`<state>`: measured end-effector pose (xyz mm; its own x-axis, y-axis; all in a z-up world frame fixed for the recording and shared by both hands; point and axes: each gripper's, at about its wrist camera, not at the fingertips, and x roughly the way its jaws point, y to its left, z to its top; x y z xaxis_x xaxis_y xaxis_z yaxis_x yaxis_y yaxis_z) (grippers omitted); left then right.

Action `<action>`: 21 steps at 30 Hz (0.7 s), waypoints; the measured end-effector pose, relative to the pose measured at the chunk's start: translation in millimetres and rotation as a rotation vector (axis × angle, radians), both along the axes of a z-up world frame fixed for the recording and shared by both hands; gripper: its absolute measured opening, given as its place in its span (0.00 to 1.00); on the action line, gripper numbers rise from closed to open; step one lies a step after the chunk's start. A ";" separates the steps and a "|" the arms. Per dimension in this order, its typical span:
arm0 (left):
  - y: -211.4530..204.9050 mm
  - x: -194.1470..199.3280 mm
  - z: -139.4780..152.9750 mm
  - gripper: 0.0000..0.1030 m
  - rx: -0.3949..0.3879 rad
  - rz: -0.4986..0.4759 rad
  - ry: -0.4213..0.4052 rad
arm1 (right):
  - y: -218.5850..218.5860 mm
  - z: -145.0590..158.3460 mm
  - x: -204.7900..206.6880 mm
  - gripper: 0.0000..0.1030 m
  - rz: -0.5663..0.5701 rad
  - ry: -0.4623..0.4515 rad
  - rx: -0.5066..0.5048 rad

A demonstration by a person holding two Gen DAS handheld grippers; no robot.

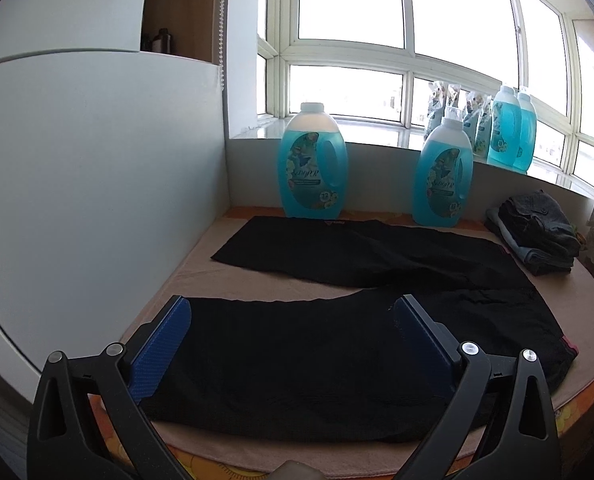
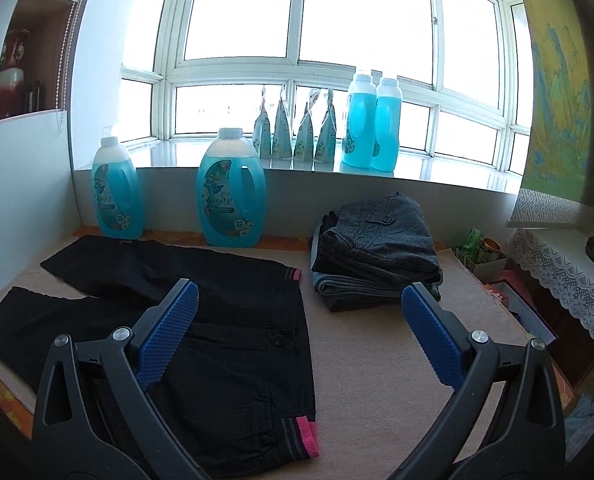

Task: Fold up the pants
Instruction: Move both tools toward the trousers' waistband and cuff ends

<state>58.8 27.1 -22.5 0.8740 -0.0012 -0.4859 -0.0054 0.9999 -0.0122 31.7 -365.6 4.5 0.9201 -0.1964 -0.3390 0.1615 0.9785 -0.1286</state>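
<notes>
A: Spreading across most of the beige cloth-covered table [image 2: 377, 360], the black pants [image 2: 233, 320] are laid flat, legs parted in a V toward the left wall, the waistband with its pink edge [image 2: 311, 436] turned toward the right.

B: How is the fabric expected to behave?

A: It is judged to be light, soft and limp. No stiffness is shown; it will likely sag and drape wherever it is lifted, and a single layer could easily be pinched by mistake.

B: And the best place for a hold?

A: Edges are favoured. The near leg's hem could be taken by the left gripper [image 1: 293, 312], which hangs over that leg with jaws spread wide and nothing between them. The waistband corner could be taken by the right gripper [image 2: 297, 300], likewise released and empty, above the hip area.

B: Anything nearby to be avoided?

A: A stack of folded clothes [image 2: 377, 248] is set just beside the waistband, and detergent bottles [image 2: 231, 192] are stood near the far leg.
</notes>
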 end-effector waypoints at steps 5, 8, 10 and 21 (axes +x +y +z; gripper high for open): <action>6.2 20.3 -4.1 0.89 0.035 0.000 0.018 | -2.8 -4.6 37.0 1.00 0.064 0.046 0.012; 12.5 33.2 -4.3 0.85 0.030 0.001 0.029 | -4.7 -7.9 58.6 1.00 0.077 0.075 0.012; 15.8 44.5 -4.0 0.84 0.020 -0.006 0.040 | -4.9 -10.7 72.6 1.00 0.097 0.093 0.013; 18.9 122.1 -4.2 0.76 0.019 -0.011 0.132 | -1.4 -20.7 173.1 1.00 0.208 0.222 -0.079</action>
